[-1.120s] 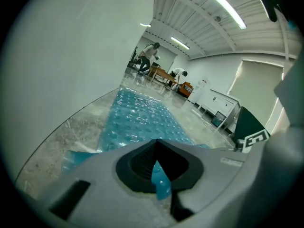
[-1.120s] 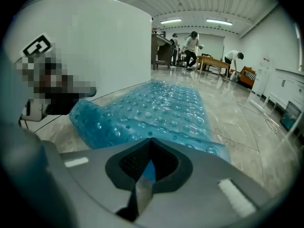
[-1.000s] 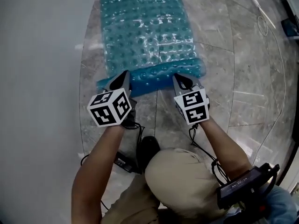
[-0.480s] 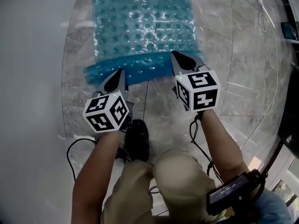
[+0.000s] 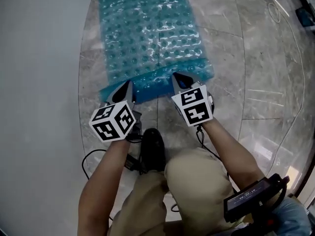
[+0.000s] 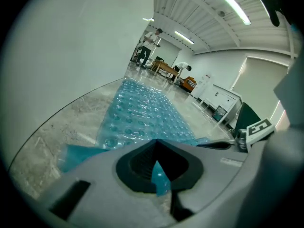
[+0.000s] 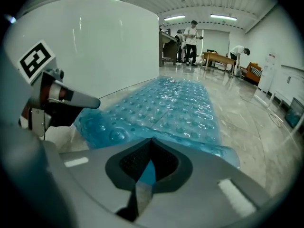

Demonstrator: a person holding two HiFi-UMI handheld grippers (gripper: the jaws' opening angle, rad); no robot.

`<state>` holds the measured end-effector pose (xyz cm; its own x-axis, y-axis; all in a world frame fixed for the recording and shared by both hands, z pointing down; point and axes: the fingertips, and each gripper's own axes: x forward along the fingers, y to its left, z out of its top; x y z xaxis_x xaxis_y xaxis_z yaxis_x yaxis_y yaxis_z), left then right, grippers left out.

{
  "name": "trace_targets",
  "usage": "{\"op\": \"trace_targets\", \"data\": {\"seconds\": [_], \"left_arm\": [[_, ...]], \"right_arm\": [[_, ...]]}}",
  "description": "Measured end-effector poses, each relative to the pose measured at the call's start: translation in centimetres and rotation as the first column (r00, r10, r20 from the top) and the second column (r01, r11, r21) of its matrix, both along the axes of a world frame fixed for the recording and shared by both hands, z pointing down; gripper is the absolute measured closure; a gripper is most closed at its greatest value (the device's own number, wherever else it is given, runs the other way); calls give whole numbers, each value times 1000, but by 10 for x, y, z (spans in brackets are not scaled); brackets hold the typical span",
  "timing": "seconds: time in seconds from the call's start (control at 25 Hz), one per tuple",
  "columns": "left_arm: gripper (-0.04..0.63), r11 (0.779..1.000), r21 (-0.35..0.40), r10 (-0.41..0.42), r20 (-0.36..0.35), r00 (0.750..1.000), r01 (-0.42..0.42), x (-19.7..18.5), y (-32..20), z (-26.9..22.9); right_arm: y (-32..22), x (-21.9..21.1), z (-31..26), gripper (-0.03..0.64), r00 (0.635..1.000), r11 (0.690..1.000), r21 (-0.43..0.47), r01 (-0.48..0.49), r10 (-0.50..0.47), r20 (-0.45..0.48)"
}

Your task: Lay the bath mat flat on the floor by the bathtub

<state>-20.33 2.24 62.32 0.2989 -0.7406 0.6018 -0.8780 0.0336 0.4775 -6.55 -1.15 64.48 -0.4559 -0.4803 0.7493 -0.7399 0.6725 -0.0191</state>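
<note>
With the fingers of my left gripper [image 5: 127, 86] and right gripper [image 5: 178, 78] still clamped on the bath mat [image 5: 147, 33], I have tugged its near edge sideways, so it stretches almost flat on the floor [image 5: 246, 82] beside the bathtub [image 5: 39, 58], only that edge unreleased.

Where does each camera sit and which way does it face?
Head view: on the head, steeply down at the bath mat; forearms, left gripper, right gripper show.
Left gripper view: on that gripper, looking along the mat; own jaws clamp its edge.
Right gripper view: likewise, on its gripper.
Both gripper views share the mat and bathtub.
</note>
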Motion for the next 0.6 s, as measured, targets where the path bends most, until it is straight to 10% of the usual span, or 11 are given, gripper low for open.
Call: {"op": "trace_targets", "data": {"seconds": [0.6], "left_arm": [[588, 989, -129, 67, 7, 998, -65, 46, 110, 15]], "right_arm": [[55, 25, -45, 609, 995, 998, 35, 49, -51, 87]]}}
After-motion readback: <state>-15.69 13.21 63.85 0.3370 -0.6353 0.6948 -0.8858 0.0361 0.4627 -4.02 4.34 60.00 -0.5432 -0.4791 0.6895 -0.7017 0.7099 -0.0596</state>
